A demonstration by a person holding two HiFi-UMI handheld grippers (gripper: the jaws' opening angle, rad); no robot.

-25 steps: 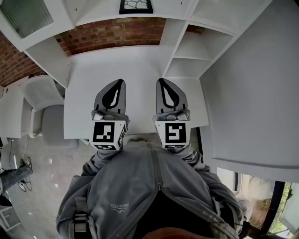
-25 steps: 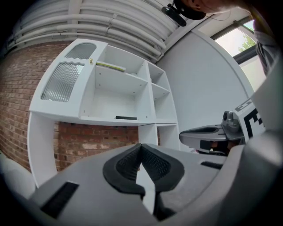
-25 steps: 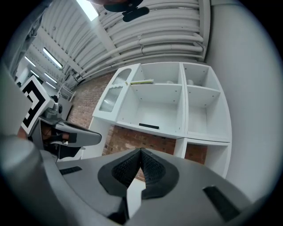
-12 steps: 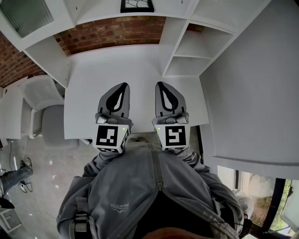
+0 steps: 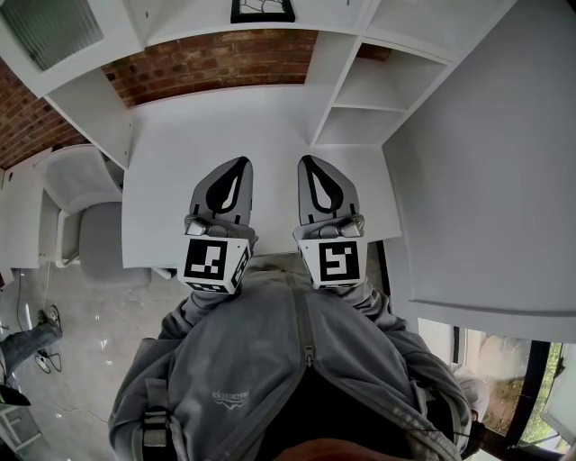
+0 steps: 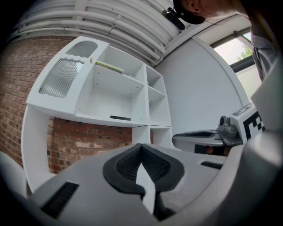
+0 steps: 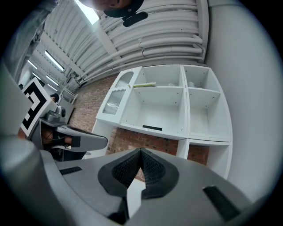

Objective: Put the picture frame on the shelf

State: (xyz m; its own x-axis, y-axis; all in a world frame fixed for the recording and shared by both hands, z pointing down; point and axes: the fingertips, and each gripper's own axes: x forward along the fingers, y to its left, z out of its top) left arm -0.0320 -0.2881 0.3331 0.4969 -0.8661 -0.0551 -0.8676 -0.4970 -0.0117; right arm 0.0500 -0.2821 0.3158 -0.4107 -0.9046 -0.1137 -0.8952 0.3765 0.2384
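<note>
The black picture frame [image 5: 262,10] lies flat on the white shelf [image 5: 180,31] above the desk, at the top edge of the head view. It shows as a thin dark strip [image 6: 120,118] in the left gripper view and again as a dark strip [image 7: 152,128] in the right gripper view. My left gripper [image 5: 236,166] and right gripper [image 5: 309,162] hover side by side over the near part of the white desk [image 5: 270,126], far below the frame. Both are shut with nothing between the jaws: left gripper [image 6: 141,148], right gripper [image 7: 140,152].
A red brick wall [image 5: 216,63] runs behind the desk. Open white shelf compartments [image 5: 373,94] stand at the right, beside a tall white panel [image 5: 486,162]. A pale chair [image 5: 85,212] sits left of the desk. A frosted cabinet door [image 5: 49,31] is at the upper left.
My left gripper has edged slightly to the right and toward me. The right gripper and the picture frame have hardly moved.
</note>
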